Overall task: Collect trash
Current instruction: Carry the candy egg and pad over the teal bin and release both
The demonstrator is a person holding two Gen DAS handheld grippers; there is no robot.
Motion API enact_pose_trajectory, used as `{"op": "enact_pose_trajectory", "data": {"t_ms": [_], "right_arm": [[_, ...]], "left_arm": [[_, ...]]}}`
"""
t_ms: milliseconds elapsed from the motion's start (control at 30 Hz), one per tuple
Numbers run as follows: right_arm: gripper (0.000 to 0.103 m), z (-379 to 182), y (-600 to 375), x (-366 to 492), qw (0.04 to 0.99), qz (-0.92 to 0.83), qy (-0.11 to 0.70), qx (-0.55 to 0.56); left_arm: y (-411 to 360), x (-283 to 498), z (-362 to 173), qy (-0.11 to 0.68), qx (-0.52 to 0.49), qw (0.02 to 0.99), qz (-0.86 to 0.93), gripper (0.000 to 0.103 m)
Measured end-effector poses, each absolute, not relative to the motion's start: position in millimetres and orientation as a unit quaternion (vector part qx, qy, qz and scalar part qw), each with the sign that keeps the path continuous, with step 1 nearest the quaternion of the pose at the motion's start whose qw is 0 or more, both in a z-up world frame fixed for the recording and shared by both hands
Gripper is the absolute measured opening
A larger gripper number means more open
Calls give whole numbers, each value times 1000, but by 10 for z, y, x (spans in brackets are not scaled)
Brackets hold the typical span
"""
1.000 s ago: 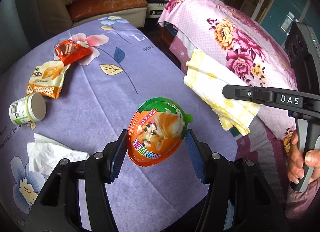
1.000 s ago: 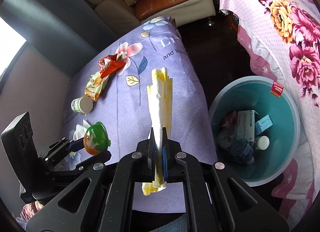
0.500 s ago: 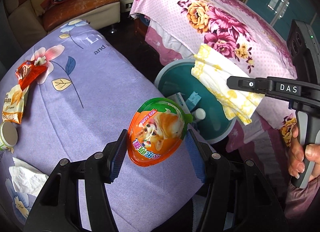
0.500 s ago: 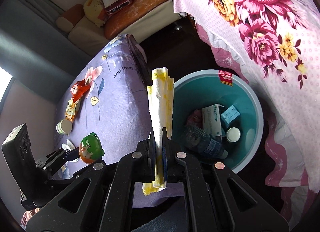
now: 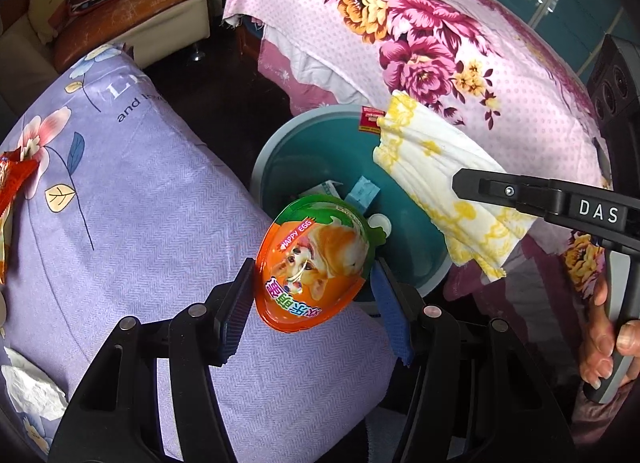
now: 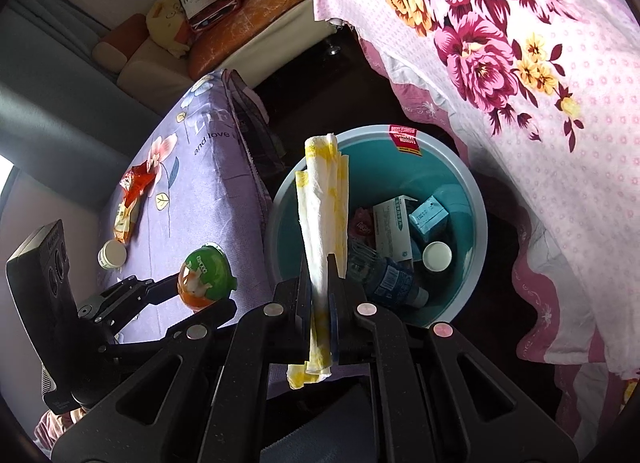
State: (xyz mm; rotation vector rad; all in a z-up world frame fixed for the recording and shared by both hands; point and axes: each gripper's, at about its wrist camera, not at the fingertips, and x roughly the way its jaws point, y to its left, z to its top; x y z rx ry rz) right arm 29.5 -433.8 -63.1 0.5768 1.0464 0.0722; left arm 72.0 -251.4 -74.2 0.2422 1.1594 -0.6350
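Transport step: left tool [image 5: 314, 291] clamps the egg-shaped wrapper [image 5: 316, 259] at the bin [image 6: 476, 199] rim; right tool [image 6: 320, 287] pinches the yellow napkin [image 6: 324, 219] above it. Next, presumably: release both inside.

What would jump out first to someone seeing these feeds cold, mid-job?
The orange and green Happy Egg package, clamped in the left tool above the purple tablecloth's edge. Next, the yellow-printed napkin pinched in the right tool, hanging over the teal bin, which stands between table and floral bedspread and already holds boxes and a bottle.
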Motion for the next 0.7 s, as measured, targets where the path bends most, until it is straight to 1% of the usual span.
{"op": "enact_pose_trajectory", "data": {"t_ms": [633, 667, 700], "right_arm": [[8, -768, -4540, 443, 817, 15, 503, 282], [8, -769, -4543, 449, 817, 14, 504, 281], [8, -772, -4546, 452, 816, 14, 504, 281]], "left_arm": [[-2815, 1043, -909, 551, 107, 774, -292, 60], [-2809, 1058, -913, 552, 105, 775, -290, 62], [-2791, 1075, -918, 554, 102, 775, -286, 70]]}}
